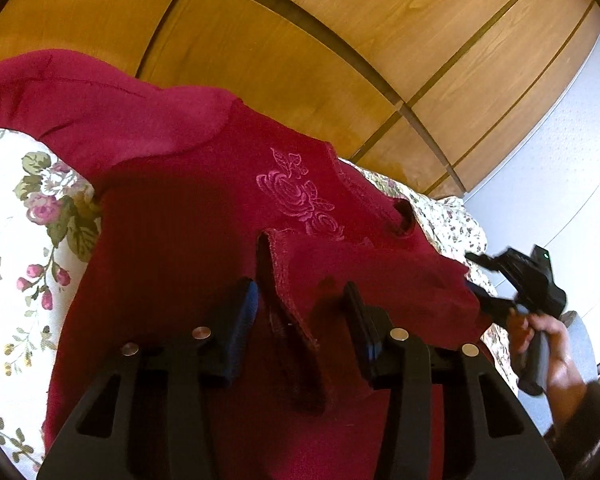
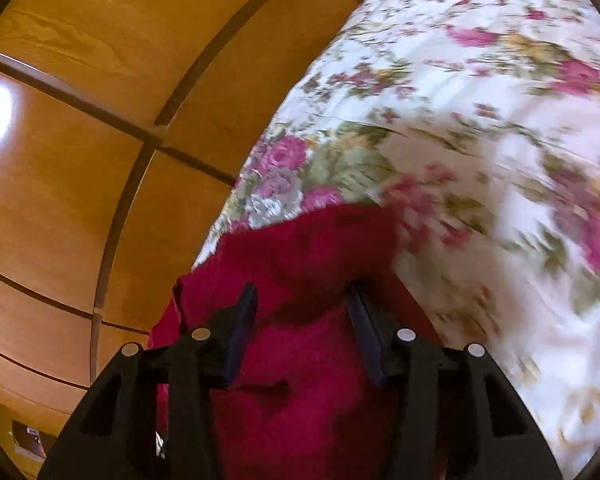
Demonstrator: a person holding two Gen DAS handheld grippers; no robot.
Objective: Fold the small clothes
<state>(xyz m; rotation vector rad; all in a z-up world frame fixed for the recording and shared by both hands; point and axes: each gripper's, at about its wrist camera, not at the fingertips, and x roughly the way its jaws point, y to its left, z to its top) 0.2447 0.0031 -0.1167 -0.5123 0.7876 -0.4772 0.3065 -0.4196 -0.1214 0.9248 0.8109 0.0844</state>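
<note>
A dark red knitted top [image 1: 204, 184] with a pink embroidered rose [image 1: 296, 196] lies on a floral bedsheet [image 1: 24, 220]. One edge is folded over across its lower part [image 1: 364, 276]. My left gripper [image 1: 300, 300] is open just above the garment, its fingers either side of the folded hem edge [image 1: 276, 280]. My right gripper [image 2: 302, 308] is open over the same red fabric [image 2: 308, 248] near its edge. The right gripper also shows in the left wrist view [image 1: 528, 280], held in a hand at the garment's right side.
A wooden wardrobe [image 1: 300, 40] with dark seams stands close behind the bed, also in the right wrist view [image 2: 80, 140]. A pale wall [image 1: 560, 152] is at the right. The floral sheet [image 2: 480, 120] spreads beyond the garment.
</note>
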